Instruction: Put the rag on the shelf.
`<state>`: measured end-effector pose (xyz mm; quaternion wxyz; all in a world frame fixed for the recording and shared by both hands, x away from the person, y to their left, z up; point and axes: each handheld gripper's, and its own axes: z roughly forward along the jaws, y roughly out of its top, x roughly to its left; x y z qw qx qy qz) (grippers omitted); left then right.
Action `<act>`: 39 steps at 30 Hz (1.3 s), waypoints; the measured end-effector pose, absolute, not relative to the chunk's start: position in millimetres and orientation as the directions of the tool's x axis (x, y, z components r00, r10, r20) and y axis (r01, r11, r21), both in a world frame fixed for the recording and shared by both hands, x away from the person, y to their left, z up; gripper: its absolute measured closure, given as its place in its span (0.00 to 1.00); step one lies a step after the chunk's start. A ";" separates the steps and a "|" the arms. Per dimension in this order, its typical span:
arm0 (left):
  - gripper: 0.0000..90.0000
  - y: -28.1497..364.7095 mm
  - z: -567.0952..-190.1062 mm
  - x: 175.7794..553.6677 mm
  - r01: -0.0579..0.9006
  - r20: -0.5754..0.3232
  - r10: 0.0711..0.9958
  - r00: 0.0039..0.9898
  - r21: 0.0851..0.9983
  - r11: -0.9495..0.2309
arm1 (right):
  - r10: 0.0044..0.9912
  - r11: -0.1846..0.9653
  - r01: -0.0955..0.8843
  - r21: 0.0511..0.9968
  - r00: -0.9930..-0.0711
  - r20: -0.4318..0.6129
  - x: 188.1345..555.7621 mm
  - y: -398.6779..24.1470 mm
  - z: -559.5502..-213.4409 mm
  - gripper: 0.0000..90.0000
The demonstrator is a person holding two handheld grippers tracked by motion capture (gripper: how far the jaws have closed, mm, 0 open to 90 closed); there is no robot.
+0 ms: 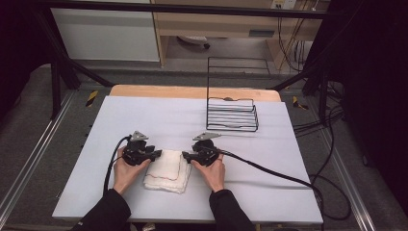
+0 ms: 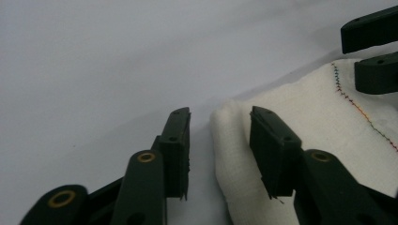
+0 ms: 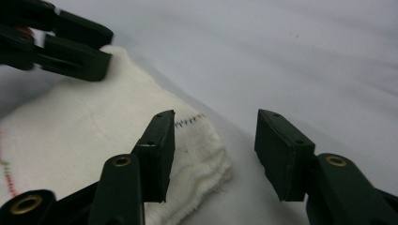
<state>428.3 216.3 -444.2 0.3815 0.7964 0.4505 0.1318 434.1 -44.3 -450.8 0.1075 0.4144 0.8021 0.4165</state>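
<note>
Both tools, left tool (image 1: 155,154) and right tool (image 1: 188,155), stand spread, each straddling a far corner of the folded white cloth (image 1: 167,170) without pinching it; the release looks done, so backing away comes next.

Left claw (image 1: 155,155): held low in the left hand (image 1: 126,172), jaws apart, pointing inward. Right claw (image 1: 185,155): held in the right hand (image 1: 211,171), jaws apart, facing the left.
</note>
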 end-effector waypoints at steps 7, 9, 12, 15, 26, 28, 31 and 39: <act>0.64 216.9 -447.7 428.7 0.639 -0.170 0.810 0.561 0.711 -0.293 | 0.767 0.304 0.595 0.744 -0.617 0.179 430.0 -41.0 -456.9 0.57; 0.69 215.3 -447.9 428.2 0.645 -0.185 0.805 0.564 0.707 -0.290 | 0.762 0.301 0.609 0.734 -0.616 0.199 427.9 -41.0 -456.2 0.67; 0.79 212.5 -447.2 427.2 0.649 -0.187 0.803 0.565 0.703 -0.293 | 0.750 0.289 0.636 0.715 -0.614 0.244 427.0 -41.0 -455.3 0.79; 0.84 211.6 -446.5 426.7 0.654 -0.192 0.803 0.564 0.698 -0.292 | 0.746 0.275 0.656 0.703 -0.607 0.275 427.8 -41.3 -453.6 0.89; 0.91 217.2 -433.6 417.4 0.617 -0.195 0.802 0.564 0.746 -0.252 | 0.719 0.266 0.589 0.763 -0.648 0.250 419.8 -44.5 -441.1 0.93; 0.91 219.7 -428.7 413.5 0.593 -0.183 0.796 0.577 0.764 -0.254 | 0.707 0.260 0.570 0.779 -0.662 0.249 416.4 -45.6 -435.4 0.93; 0.91 221.5 -423.3 408.0 0.558 -0.174 0.789 0.590 0.794 -0.242 | 0.688 0.257 0.534 0.805 -0.686 0.236 411.1 -47.8 -428.2 0.93; 0.91 226.4 -410.5 396.9 0.478 -0.135 0.772 0.622 0.845 -0.238 | 0.662 0.228 0.474 0.850 -0.716 0.221 400.7 -52.5 -411.9 0.93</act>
